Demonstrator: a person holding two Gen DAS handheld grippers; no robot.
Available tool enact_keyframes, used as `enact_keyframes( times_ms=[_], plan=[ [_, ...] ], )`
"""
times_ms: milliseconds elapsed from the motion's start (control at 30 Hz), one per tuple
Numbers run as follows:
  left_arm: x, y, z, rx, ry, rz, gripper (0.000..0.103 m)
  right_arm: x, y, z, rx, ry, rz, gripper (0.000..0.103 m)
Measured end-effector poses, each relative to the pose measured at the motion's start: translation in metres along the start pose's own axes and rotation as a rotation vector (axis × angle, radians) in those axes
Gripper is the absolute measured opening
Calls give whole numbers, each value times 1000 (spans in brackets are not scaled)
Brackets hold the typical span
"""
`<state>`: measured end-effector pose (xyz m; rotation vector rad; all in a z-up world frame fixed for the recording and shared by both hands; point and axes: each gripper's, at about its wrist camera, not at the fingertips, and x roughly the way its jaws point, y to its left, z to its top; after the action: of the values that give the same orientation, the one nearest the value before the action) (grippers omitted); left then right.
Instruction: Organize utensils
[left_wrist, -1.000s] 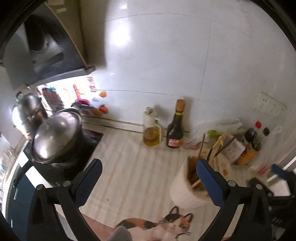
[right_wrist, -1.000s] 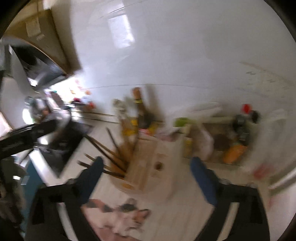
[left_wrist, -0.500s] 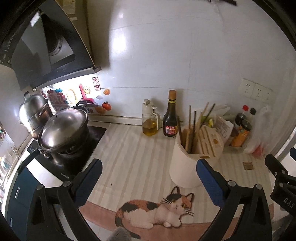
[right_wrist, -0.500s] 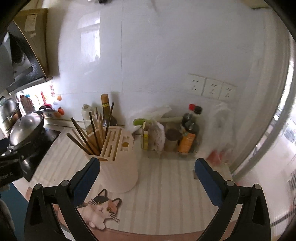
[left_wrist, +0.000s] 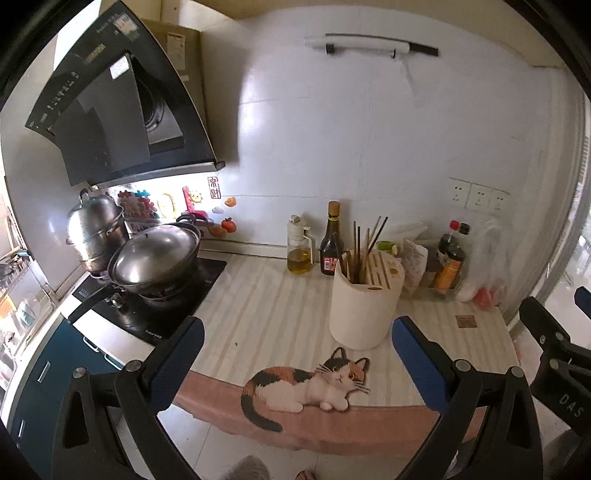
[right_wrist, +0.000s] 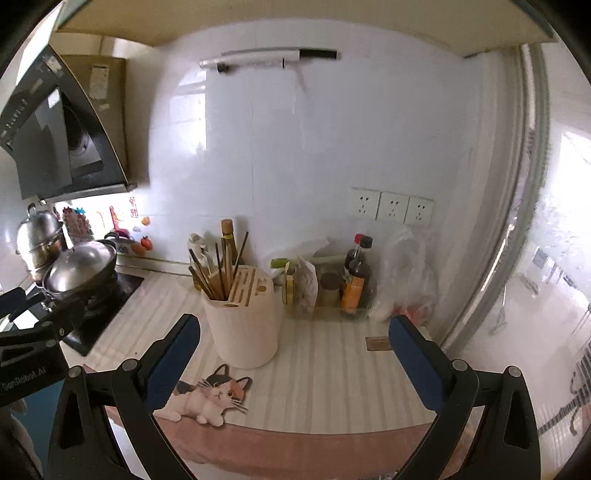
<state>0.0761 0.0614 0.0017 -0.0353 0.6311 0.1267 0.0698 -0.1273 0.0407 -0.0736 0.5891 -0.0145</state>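
Wooden chopsticks stand upright in the cream holder mid-tabletop, toward its back edge. My right gripper, wide and empty, faces it just left of centre; my left gripper, equally wide, sees it off right, so I judge the right nearer.

The chopsticks vanish into the holder, so their lower ends are hidden. In the right view the holder and chopsticks cover most of the two bottles behind them. Labels on the bottles are too small to read. The contents of the plastic bag by the wall are blurred. The small brown square on the surface is too small to identify. The right tongs are cut off by the left view's edge. The pot is partly hidden behind the wok lid.
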Motion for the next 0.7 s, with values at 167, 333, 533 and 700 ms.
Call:
enact_keyframes(
  times_ms=[167,333,533,700],
  plan=[
    [-21,8,-3,-3,-6,2,103,-40,3,2,14,-24,-14,103],
    [-25,16,-1,9,24,-18,103,-56,11,9,23,1,-29,103],
    [-23,18,7,47,39,-37,103,-54,23,19,29,19,-62,103],
    [-21,22,13,45,46,-46,103,-47,29,22,41,37,-77,103]
  ],
)
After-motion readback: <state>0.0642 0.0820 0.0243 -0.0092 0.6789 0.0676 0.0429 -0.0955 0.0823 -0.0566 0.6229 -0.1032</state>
